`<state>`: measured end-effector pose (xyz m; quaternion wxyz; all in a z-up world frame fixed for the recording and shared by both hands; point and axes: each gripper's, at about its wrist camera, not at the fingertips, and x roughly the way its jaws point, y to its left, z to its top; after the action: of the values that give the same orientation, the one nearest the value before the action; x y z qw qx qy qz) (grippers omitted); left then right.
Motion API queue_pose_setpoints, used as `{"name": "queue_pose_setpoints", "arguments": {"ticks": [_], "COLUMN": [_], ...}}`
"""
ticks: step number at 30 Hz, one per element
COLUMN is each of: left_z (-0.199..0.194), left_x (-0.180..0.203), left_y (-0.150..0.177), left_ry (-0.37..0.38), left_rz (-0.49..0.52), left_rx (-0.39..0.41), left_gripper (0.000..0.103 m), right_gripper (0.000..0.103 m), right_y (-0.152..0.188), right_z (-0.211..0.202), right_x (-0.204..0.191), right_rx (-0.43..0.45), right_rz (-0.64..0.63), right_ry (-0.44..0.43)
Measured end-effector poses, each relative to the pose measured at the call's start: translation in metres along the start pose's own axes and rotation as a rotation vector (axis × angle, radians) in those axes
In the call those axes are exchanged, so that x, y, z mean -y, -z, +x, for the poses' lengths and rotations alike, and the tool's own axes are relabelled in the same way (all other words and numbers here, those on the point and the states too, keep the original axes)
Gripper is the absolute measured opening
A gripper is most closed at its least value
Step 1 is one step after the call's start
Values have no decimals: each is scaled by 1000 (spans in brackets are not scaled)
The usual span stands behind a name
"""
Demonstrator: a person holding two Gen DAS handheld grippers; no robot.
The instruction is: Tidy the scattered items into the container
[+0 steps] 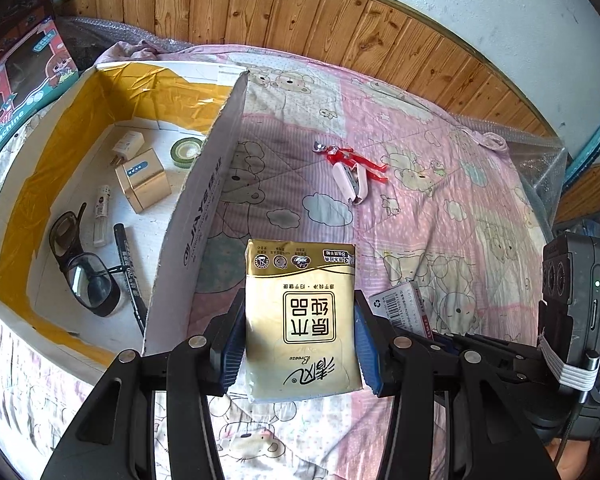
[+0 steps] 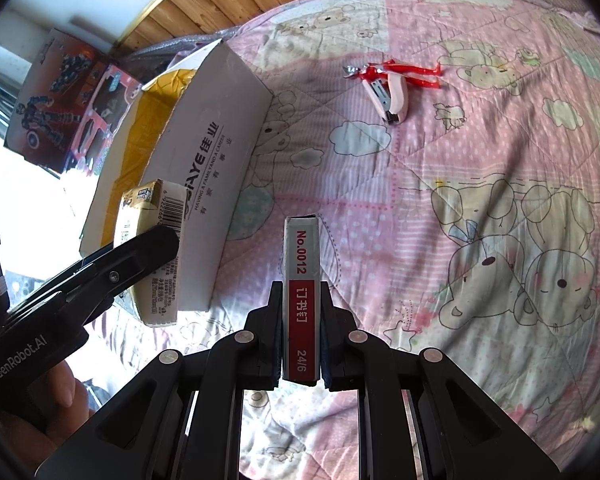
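Clamping a gold tissue pack (image 1: pixel 302 320) across its width, the left tool (image 1: pixel 300 340) holds it near the cardboard box (image 1: pixel 204 216), right of the box wall, probably for dropping in. Seen from the right wrist, the right tool (image 2: pixel 302 344) grips a staple box (image 2: pixel 302 300) edge-on above the bed (image 2: pixel 460 200); 2 items, a pink stapler (image 2: pixel 388 94) and a red figure (image 2: pixel 400 70), lie far off.

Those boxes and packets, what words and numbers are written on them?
"No.0012", "24/6": staples box in the right claw.
"Breeze": tissue pack in the left claw.
"HAVING A FAMILY AND A CAREER": cardboard box.
"GenRobot.AI": left claw's body.
Tissue barcode digits and marker print: too small to read.
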<state>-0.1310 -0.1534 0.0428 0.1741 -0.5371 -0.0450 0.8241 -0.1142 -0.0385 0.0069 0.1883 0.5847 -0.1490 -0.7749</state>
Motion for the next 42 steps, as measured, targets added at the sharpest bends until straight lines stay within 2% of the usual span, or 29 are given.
{"name": "queue_pose_setpoints", "arguments": {"ticks": [16,42], "left_z": [-25,-54], "left_x": [-31,-74], "left_y": [-8,-21], "left_ry": [1,-2], "left_rz": [-89,-196], "left_rx": [57,126], "left_gripper": [49,49], "right_gripper": [15,15], "right_y": [-15,-41], "right_z": [-1,-1], "right_x": [-46,-99], "right_rx": [0,10], "right_rz": [-87,-194], "right_ry": [-25,-47]}}
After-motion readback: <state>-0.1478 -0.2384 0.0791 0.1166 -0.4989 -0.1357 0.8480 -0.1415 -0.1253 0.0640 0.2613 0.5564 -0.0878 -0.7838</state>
